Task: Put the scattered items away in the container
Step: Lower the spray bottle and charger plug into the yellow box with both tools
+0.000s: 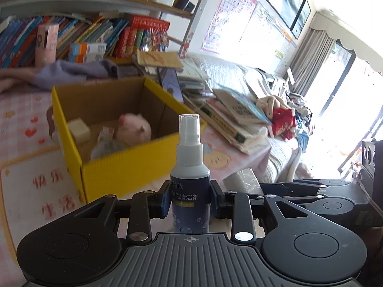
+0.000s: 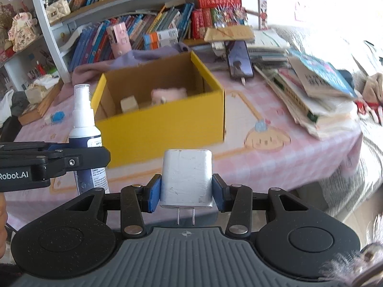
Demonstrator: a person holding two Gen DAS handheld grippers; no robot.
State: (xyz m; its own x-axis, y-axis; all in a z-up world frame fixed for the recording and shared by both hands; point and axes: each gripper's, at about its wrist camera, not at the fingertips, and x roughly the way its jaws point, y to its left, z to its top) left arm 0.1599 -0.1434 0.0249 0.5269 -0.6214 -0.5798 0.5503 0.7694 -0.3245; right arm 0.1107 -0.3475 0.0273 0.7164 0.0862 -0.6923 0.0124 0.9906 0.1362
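My left gripper is shut on an upright spray bottle with a clear cap and a dark blue label. The same bottle shows at the left of the right wrist view, held in the left gripper's fingers. My right gripper is shut on a white plug adapter, prongs pointing back at the camera. Beyond both stands an open yellow cardboard box on the pink tablecloth. Inside it lie a pink plush toy and a pale block.
Stacked books and a phone lie to the right of the box. A purple cloth and a crowded bookshelf stand behind it. A small blue item rests on the table at the left. A bed lies beyond the table.
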